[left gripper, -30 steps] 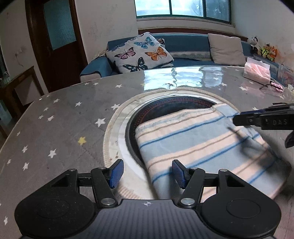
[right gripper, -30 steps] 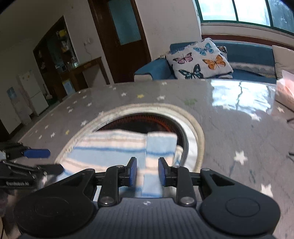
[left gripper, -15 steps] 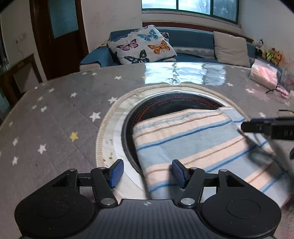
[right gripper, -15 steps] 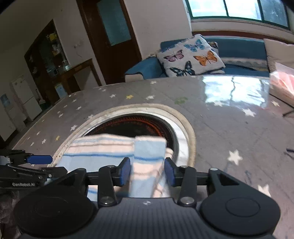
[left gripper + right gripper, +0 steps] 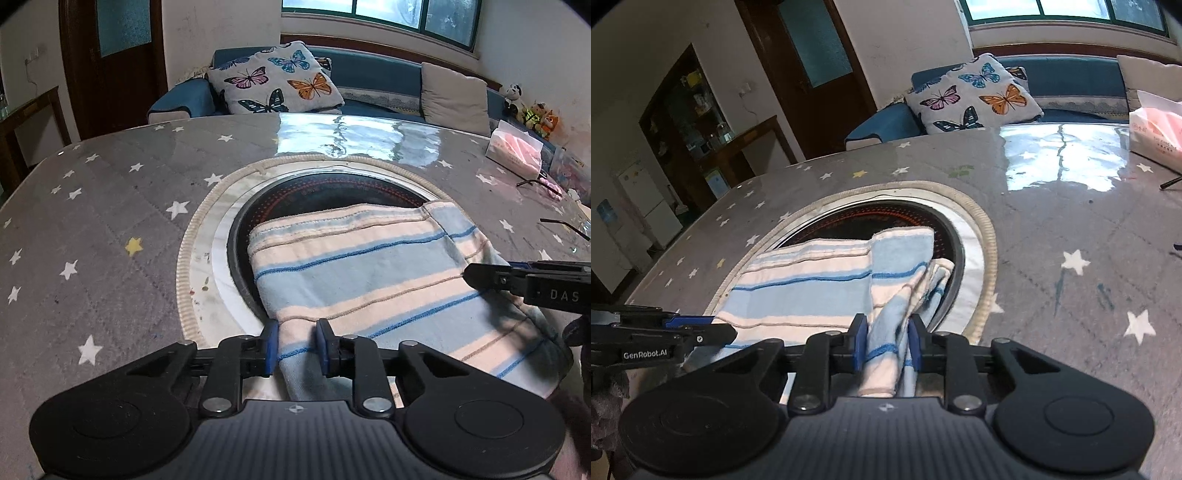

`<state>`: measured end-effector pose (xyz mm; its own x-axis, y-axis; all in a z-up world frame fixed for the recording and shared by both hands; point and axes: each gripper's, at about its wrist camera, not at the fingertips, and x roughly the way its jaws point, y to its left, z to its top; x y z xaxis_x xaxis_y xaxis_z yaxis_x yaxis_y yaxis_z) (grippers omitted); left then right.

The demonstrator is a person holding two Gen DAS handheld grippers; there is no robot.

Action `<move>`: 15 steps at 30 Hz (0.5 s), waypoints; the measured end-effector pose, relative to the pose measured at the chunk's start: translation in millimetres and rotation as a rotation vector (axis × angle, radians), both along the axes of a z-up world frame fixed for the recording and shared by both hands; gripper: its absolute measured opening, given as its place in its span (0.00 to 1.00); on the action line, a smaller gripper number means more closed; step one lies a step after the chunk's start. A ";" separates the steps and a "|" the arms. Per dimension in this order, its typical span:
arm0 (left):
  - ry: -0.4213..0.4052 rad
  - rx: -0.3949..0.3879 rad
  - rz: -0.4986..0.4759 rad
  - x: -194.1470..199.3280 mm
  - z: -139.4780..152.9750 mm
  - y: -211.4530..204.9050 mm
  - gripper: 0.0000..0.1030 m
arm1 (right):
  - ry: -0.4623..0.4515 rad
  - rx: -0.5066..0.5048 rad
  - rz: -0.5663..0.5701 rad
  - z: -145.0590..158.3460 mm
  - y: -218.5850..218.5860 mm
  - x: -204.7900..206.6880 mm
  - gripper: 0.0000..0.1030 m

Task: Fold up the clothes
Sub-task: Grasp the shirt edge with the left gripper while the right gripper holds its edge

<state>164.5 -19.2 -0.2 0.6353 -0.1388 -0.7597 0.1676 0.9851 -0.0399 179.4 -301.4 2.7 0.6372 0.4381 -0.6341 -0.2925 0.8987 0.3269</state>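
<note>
From the left wrist view, the left gripper [image 5: 294, 345] has its blue pads pressed together on the near left corner of the striped towel [image 5: 369, 273]. The towel lies folded across the dark round burner recess [image 5: 295, 199] in the middle of the bench [image 5: 92, 229], its far hem hanging over the black pit and its near edge running back under the gripper. To the left of the towel the star-patterned cover is bare all the way out to the bench's rounded edge. On the right, the right gripper [image 5: 480, 275] reaches in over the towel's side edge. A tissue pack [image 5: 515, 149] sits near the far right rim, well apart from the cloth.

From the right wrist view, the right gripper [image 5: 885, 345] is clamped on a bunched, layered corner of the towel [image 5: 812, 284], which rises in a ridge between the pads. The left gripper [image 5: 694, 328] shows at the left edge, at the towel's other near corner. Right of the recess the bench [image 5: 1089, 229] is open as far as the tissue pack [image 5: 1156, 129].

A second ago the left gripper stood wide apart over the cloth; it has since closed on it. The right gripper, loosened half a second back, has tightened again.
</note>
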 end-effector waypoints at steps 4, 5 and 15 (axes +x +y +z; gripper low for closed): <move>0.003 -0.003 -0.005 -12.0 0.4 6.5 0.23 | -0.002 0.009 0.020 -1.0 1.4 -13.1 0.22; 0.004 -0.005 -0.004 -14.7 0.7 7.9 0.23 | -0.006 0.009 0.024 -1.0 1.7 -16.4 0.23; -0.001 -0.003 0.020 -27.3 1.5 12.0 0.42 | -0.013 0.022 -0.027 1.5 -7.6 -22.9 0.36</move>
